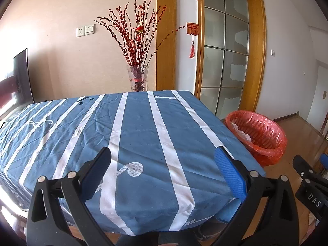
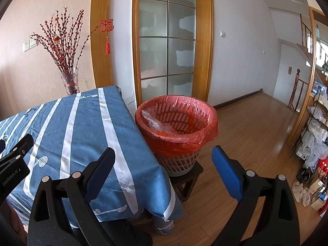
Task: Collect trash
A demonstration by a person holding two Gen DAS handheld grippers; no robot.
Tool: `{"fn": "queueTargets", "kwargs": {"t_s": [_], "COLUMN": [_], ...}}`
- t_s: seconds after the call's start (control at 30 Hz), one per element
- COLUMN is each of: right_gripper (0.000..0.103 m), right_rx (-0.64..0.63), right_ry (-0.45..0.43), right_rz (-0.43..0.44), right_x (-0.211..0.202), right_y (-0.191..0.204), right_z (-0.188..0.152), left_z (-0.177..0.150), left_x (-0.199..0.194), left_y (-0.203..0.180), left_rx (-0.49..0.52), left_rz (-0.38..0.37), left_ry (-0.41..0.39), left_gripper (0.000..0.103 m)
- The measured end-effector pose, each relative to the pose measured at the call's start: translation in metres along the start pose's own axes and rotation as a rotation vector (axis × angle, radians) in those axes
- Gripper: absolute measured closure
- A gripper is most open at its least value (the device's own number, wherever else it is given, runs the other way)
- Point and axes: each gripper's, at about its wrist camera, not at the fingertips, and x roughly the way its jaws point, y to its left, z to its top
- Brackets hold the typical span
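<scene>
We hold both grippers wide apart, with nothing in them. The red bin [image 2: 176, 127] sits on a stool just beside the table [image 1: 143, 127], right ahead of our right gripper [image 2: 164, 170]. Our left gripper [image 1: 164, 170] faces the table, farther from the bin. Crinkly plastic [image 2: 157, 121] lies inside the bin.

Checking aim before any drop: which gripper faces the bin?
The right gripper: the red-lined bin sits centred ahead of its open jaws. The left gripper faces the table.

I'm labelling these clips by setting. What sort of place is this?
Most likely a home dining or living room: a cloth-covered table, a vase of red branches, a lined bin on a stool, wood floor.
</scene>
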Motion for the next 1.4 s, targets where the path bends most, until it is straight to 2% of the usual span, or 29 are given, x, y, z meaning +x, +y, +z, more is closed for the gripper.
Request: {"fn": "queueTargets", "kwargs": {"t_s": [1.4], "right_gripper": [0.008], "right_rx": [0.004], "right_ry": [0.004], "right_rz": [0.001], "right_x": [0.0018], "right_y": [-0.0011], "right_z": [-0.0020], "left_z": [0.0010], "left_x": [-0.0009], "left_y": [-0.0016], "left_rx": [-0.002], "left_rz": [-0.003], "left_ry": [0.004], "left_gripper": [0.004]}}
